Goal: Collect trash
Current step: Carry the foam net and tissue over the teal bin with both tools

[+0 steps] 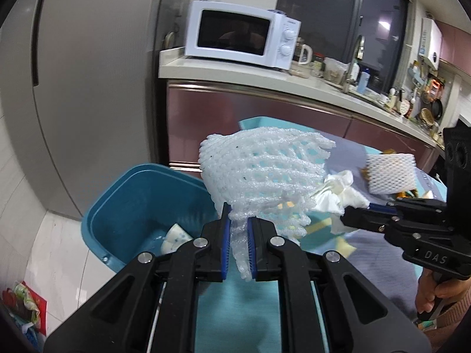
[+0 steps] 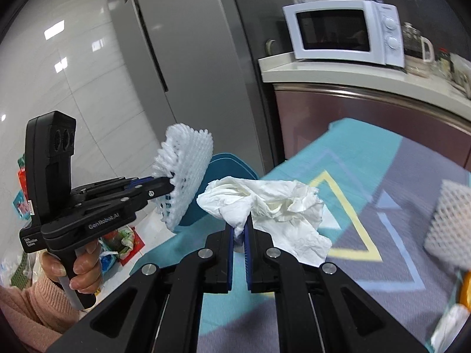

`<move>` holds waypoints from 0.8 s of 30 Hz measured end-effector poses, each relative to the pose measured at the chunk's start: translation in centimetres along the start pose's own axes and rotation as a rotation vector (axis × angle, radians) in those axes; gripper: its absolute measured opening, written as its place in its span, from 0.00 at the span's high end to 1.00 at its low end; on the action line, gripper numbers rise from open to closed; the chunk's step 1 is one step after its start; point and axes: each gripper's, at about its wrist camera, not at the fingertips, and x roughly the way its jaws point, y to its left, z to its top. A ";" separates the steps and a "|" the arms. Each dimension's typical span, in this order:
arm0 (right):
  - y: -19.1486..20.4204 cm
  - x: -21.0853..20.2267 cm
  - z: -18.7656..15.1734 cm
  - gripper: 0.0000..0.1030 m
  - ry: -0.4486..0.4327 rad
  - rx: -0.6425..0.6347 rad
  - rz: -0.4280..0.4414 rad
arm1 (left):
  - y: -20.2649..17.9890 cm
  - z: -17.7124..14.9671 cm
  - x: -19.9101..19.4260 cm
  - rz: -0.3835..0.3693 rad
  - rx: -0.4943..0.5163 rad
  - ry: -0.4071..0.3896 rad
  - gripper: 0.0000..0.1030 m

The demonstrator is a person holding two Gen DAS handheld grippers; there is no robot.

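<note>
My left gripper (image 1: 239, 223) is shut on a white foam fruit net (image 1: 259, 170) and holds it in the air just right of the blue trash bin (image 1: 117, 206). The net also shows in the right wrist view (image 2: 188, 173), held by the left gripper (image 2: 169, 186). My right gripper (image 2: 240, 226) is shut on a crumpled white tissue (image 2: 273, 203) above the table; it shows in the left wrist view (image 1: 344, 214) with the tissue (image 1: 338, 194). A second foam net (image 1: 391, 172) lies on the table, also in the right wrist view (image 2: 450, 223).
The table has a teal and grey patterned cloth (image 2: 368, 206). The bin holds a piece of trash (image 1: 173, 236). Orange scraps (image 2: 465, 291) lie near the second net. A grey fridge (image 1: 88, 88) and a counter with a microwave (image 1: 241, 38) stand behind. Bags (image 1: 23, 303) lie on the floor.
</note>
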 end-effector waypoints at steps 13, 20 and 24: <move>1.6 5.7 3.0 0.95 0.081 -0.060 0.061 | 5.3 -0.3 3.0 0.115 -0.058 0.054 0.90; 2.8 8.5 3.9 0.95 0.122 -0.094 0.072 | 8.2 -0.7 5.0 0.162 -0.097 0.093 0.90; 3.5 10.3 4.4 0.95 0.147 -0.102 0.080 | 9.4 -1.0 6.2 0.183 -0.113 0.110 0.90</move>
